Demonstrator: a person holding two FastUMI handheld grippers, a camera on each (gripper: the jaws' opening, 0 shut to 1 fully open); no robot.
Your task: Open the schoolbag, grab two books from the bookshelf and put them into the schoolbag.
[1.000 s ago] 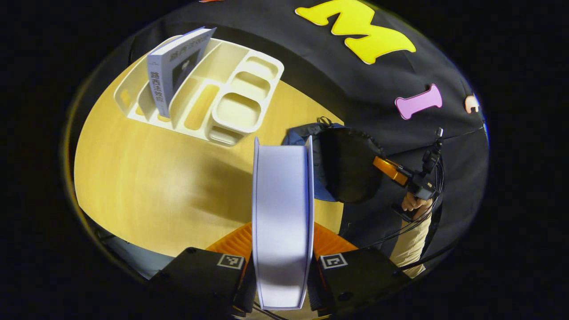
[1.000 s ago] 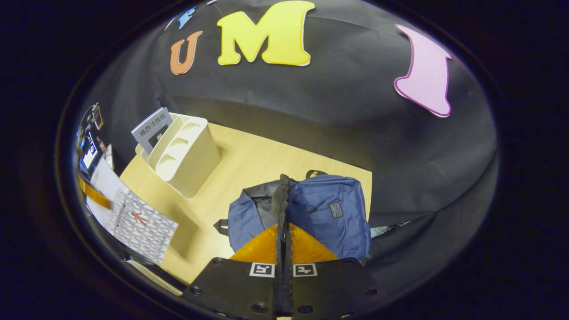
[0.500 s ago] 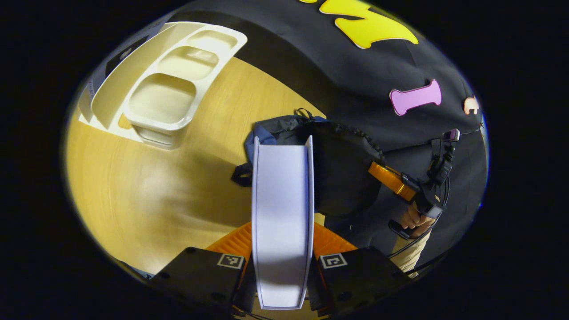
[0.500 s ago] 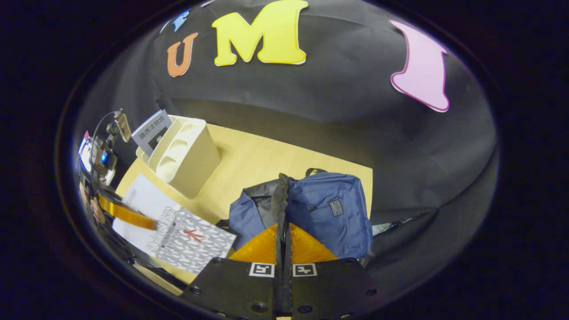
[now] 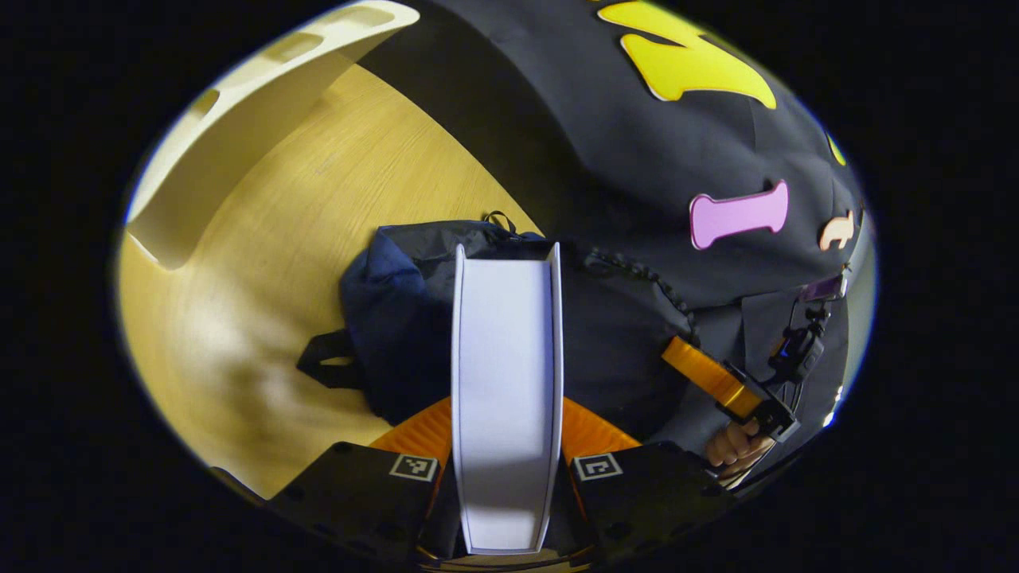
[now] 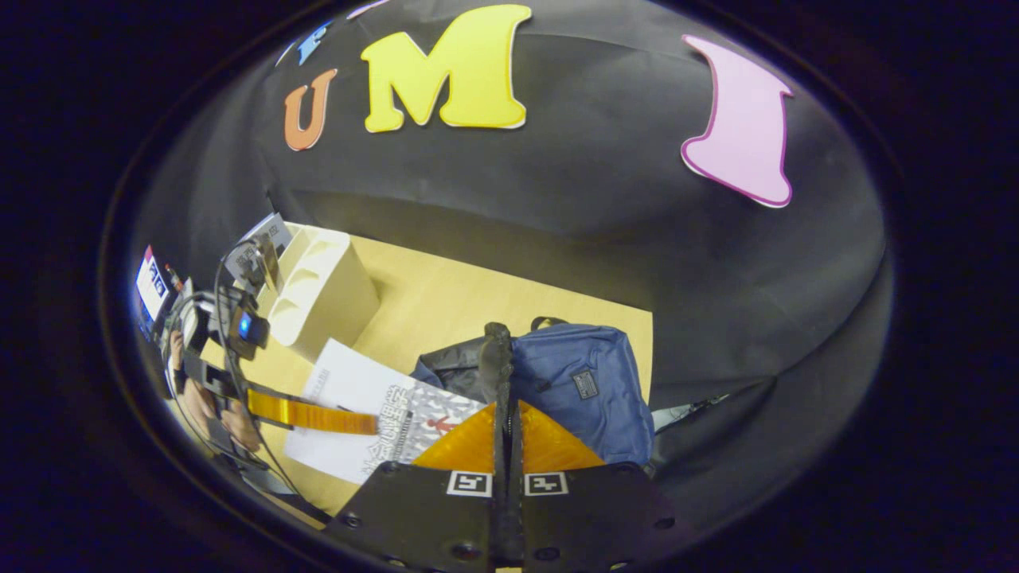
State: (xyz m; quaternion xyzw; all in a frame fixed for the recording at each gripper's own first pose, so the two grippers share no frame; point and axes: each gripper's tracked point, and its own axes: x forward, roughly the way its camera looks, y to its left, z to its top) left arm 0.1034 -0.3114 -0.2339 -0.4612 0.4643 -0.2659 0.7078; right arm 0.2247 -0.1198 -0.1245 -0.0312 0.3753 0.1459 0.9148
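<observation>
I see my left gripper [image 5: 507, 446] clamped on 1 pale book [image 5: 506, 382], its long axis running straight ahead over the open navy bag [image 5: 398, 318]. My right gripper [image 6: 507, 446] is pinched together on the bag's rim.

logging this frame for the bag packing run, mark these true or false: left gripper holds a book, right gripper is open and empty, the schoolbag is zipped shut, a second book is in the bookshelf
1. The left gripper holds a book: true.
2. The right gripper is open and empty: false, it is shut on the schoolbag's flap.
3. The schoolbag is zipped shut: false, its opening is held agape.
4. A second book stands in the bookshelf: true.
</observation>
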